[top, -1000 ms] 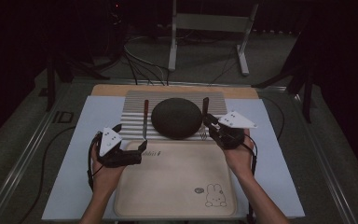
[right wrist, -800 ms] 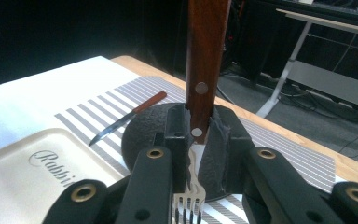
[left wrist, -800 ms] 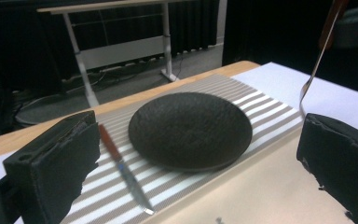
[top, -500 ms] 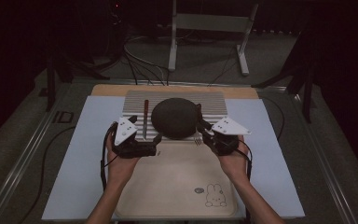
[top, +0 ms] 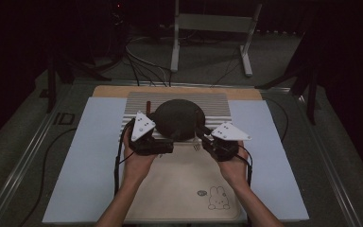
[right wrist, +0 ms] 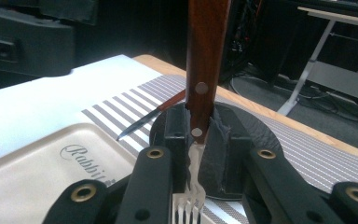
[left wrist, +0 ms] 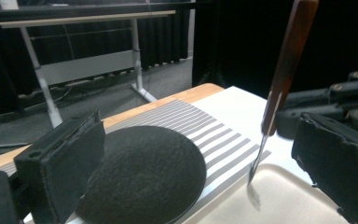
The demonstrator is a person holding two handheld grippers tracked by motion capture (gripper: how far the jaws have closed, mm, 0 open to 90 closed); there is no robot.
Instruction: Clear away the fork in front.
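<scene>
A fork with a brown wooden handle (right wrist: 205,56) stands upright, tines down, in my right gripper (right wrist: 198,135), which is shut on its neck. In the left gripper view the same fork (left wrist: 284,70) touches the beige tray (left wrist: 279,200) with its tines. A round black plate (top: 177,118) lies on the striped mat (top: 217,106). My left gripper (top: 166,146) hangs open at the plate's near left edge, holding nothing; its pads (left wrist: 70,158) frame the plate (left wrist: 144,172). A wooden-handled knife (right wrist: 149,115) lies on the mat left of the plate.
The beige tray (top: 179,189) carries a rabbit print and sits on a pale blue sheet (top: 90,161). Cables (top: 52,151) trail off the left side. A white stand (top: 208,28) rises behind the table, beyond a wooden strip (top: 108,91).
Both hands have moved inward to the plate. The fork that lay on the mat right of the plate now stands upright in the right gripper.
</scene>
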